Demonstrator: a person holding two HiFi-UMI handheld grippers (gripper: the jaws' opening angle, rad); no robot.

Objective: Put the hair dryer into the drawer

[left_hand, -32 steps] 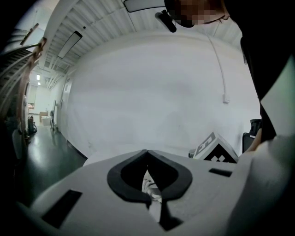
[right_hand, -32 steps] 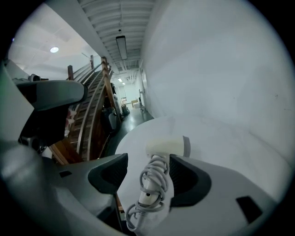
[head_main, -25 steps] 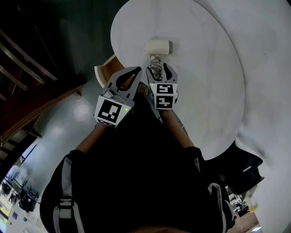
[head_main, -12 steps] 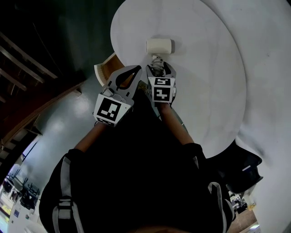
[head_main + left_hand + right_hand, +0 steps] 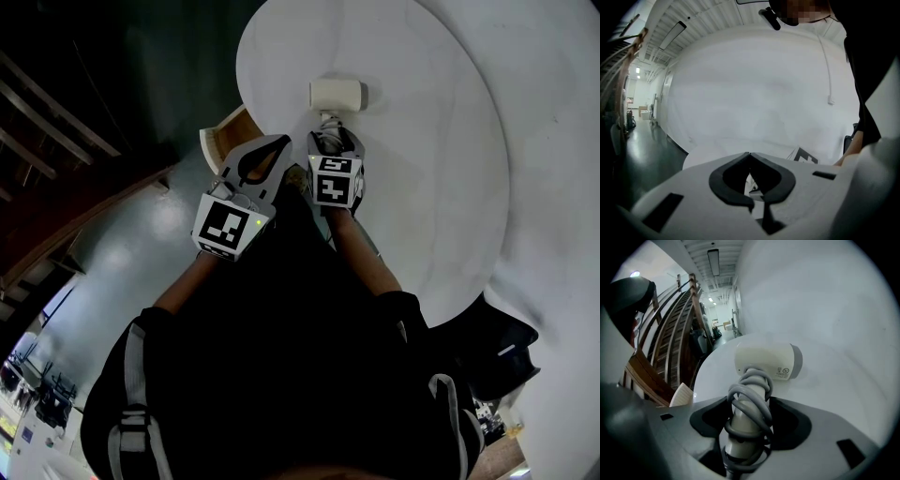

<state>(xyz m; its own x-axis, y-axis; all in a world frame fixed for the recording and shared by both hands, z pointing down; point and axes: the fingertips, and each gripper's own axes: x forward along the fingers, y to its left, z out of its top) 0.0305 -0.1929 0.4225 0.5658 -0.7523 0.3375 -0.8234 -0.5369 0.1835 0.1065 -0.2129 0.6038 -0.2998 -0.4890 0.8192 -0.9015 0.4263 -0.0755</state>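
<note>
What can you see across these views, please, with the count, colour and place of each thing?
table: one, white, round, upper right of the head view.
hair dryer: one, cream, lying on the table near its edge.
cord: one, grey, wound round the hair dryer's handle.
wooden piece: one, tan, beside the table's left edge.
floor: dark, glossy, left of the table.
left tool: one, white, shut and empty, beside the right tool.
right tool: one, white, jaws closing with the hair dryer's handle between them.

A hair dryer (image 5: 336, 94) lies on a round white table (image 5: 422, 169).
</note>
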